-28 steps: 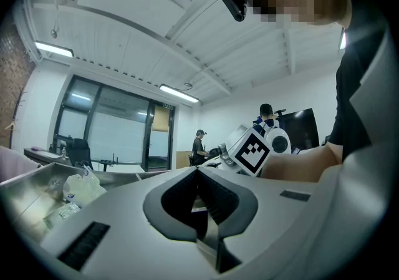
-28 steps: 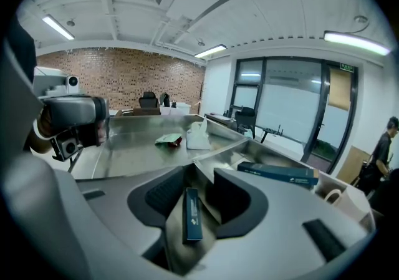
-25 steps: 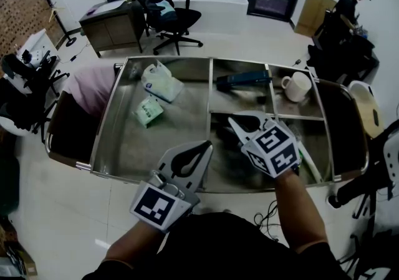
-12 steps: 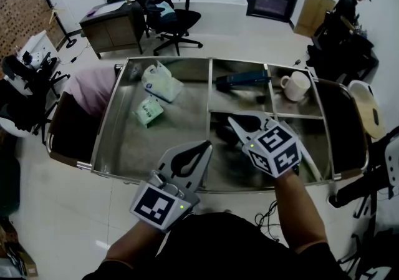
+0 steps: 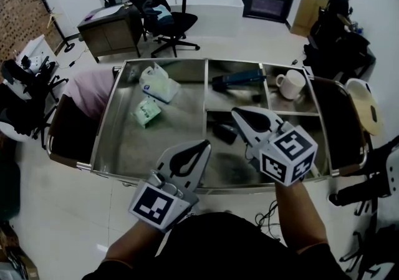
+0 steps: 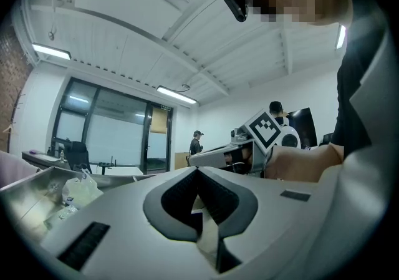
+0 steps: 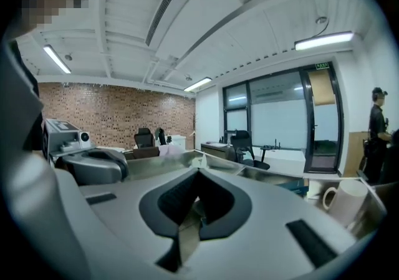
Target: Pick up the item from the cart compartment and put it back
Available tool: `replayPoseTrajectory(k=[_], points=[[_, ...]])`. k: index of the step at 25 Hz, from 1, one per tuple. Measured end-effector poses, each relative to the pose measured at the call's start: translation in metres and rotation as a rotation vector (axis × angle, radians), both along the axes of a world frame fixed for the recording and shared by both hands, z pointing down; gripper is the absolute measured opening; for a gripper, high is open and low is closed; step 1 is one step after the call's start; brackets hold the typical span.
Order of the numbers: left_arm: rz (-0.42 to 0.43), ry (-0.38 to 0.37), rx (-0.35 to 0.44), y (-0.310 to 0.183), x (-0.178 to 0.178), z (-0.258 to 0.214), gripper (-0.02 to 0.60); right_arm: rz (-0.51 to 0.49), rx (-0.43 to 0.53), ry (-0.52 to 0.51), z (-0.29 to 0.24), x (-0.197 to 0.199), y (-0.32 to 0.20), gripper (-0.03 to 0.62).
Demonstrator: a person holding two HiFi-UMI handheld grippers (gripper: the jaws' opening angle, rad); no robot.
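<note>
The steel cart (image 5: 105, 129) has several compartments. A white plastic bag (image 5: 159, 82) and a green packet (image 5: 148, 111) lie in the big left one. A blue item (image 5: 240, 78) lies in the far middle one, a white mug (image 5: 292, 84) in the far right one, and a small black item (image 5: 223, 132) in the near middle one. My right gripper (image 5: 237, 111) hovers shut and empty above the near middle compartment, just right of the black item. My left gripper (image 5: 204, 145) hangs shut and empty over the cart's near edge. The mug (image 7: 346, 201) shows in the right gripper view.
Dark bags hang at both ends of the cart, with pink cloth (image 5: 87, 85) at the left. Office chairs (image 5: 165, 20) and a desk (image 5: 109, 26) stand beyond it. A person (image 5: 340, 4) works at the far right. Cables lie on the floor near my feet.
My right gripper has risen and drawn slightly back to the right, uncovering the black item. The left gripper has stayed in place.
</note>
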State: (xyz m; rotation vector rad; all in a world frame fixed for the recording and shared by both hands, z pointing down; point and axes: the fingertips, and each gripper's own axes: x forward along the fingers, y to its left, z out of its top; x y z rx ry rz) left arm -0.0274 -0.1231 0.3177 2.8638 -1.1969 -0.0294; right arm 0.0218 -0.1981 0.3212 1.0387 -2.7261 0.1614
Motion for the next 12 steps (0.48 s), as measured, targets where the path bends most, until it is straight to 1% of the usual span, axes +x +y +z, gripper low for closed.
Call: replayPoseTrajectory(k=[7, 12], points=[[0.019, 0.007, 0.025, 0.012, 0.010, -0.010, 0.000, 0.027, 0.050, -0.121, -0.023, 0.016, 0.026, 0.014], [0.026, 0.000, 0.032, 0.022, 0.017, -0.012, 0.000, 0.053, 0.078, -0.167, -0.029, 0.032, 0.049, 0.014]])
